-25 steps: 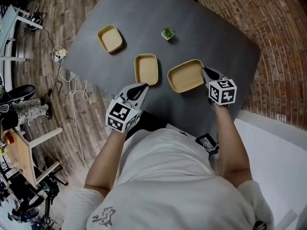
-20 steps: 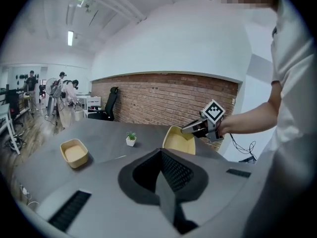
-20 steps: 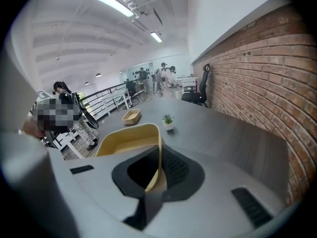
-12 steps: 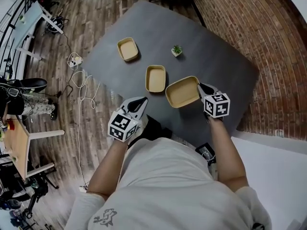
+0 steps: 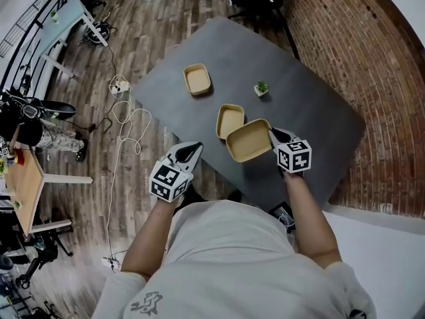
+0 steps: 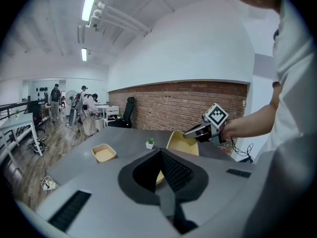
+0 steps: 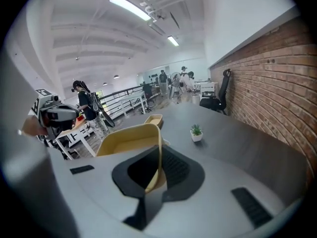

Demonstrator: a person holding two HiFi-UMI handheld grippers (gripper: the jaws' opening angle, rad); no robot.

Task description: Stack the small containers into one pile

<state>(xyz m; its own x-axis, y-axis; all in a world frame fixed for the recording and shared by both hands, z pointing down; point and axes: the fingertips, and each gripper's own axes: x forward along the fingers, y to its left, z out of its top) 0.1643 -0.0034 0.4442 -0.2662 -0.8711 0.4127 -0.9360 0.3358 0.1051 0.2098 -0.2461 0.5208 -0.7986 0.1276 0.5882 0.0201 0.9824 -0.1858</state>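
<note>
Over the grey table point(image 5: 305, 105), a small container point(image 5: 230, 119) is partly hidden by the large container point(image 5: 247, 140) gripped in the right claw point(image 5: 272, 133); the left claw point(image 5: 196, 148) is held closed, empty.

Tiny potted plant point(image 5: 261, 88) on dark grey surface point(image 5: 319, 121), brick wall point(image 5: 378, 58) alongside, white cable point(image 5: 123, 131), perhaps a power strip point(image 5: 120, 85), on plank floor point(image 5: 143, 25)

The left hand-held gripper point(image 6: 161, 153) has its jaws together, empty, over the bench point(image 6: 74, 165). The right hand-held gripper point(image 6: 187, 131) pinches a tilted tan container point(image 6: 181, 144) by its rim. A smaller container point(image 6: 104, 153) and a potted plant point(image 6: 149, 143) sit nearer the bench's left edge.
</note>
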